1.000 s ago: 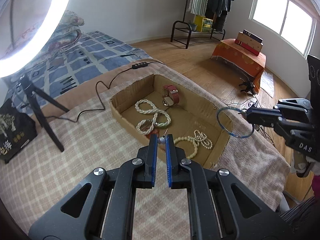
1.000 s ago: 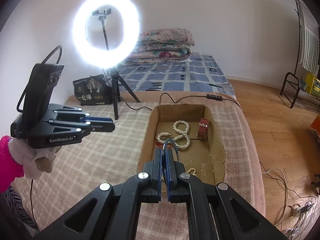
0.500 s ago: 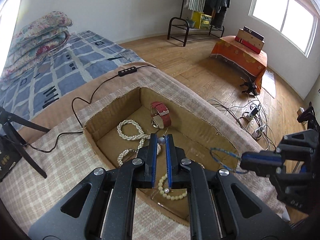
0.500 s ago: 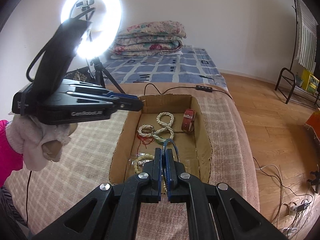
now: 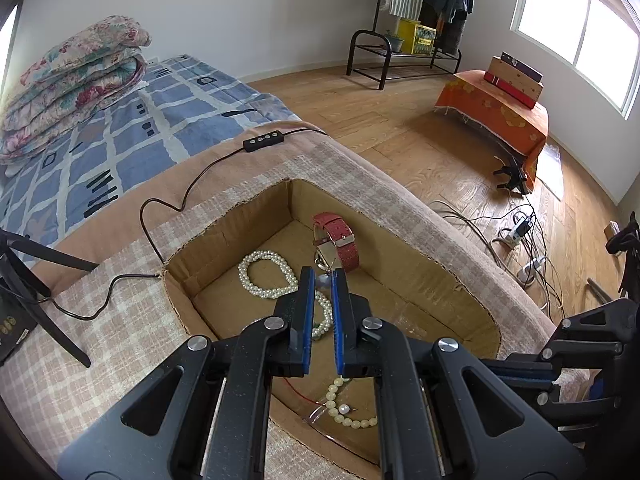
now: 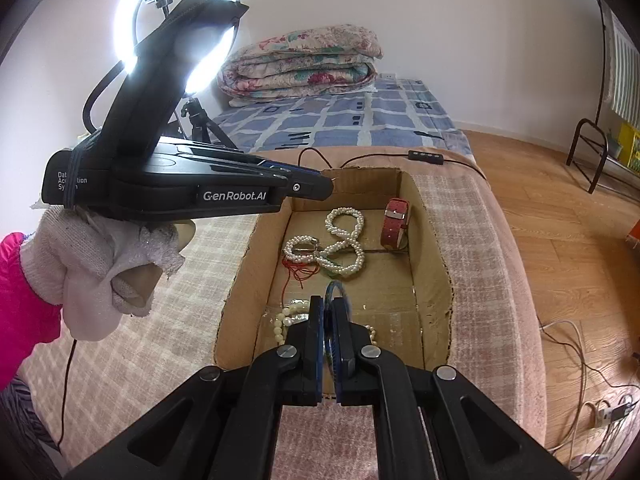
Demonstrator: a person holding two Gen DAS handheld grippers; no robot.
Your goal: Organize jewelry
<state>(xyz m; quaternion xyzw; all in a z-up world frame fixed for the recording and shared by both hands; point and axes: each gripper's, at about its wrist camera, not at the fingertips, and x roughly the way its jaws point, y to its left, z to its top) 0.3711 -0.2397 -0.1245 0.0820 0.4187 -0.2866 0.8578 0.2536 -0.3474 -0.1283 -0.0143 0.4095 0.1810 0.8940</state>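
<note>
Both arms hang over a shallow cardboard box (image 5: 436, 280) set into the checked blanket (image 5: 100, 320) on the surface. The left hand-held gripper (image 5: 323, 280) has its blue pads drawn close together, pinching a small pale bead (image 5: 323, 279) at the very tips, with a thin strand running off from it. Just past those tips lies a red-strapped watch (image 5: 335, 245), and to their left a loop of white pearls (image 5: 264, 276). Beneath the left hand-held gripper sits a string of cream beads (image 5: 344, 408).

The right hand-held gripper (image 6: 327, 312) is clamped on a thin blue bangle (image 6: 335, 293), held edge-on above the near end of the box. Ahead of it lie the twisted pearl strands (image 6: 340, 240) and some red cord (image 6: 298, 268); the watch stands beyond and to its right. A white-gloved hand (image 6: 100, 264) carries the left hand-held gripper.
</note>
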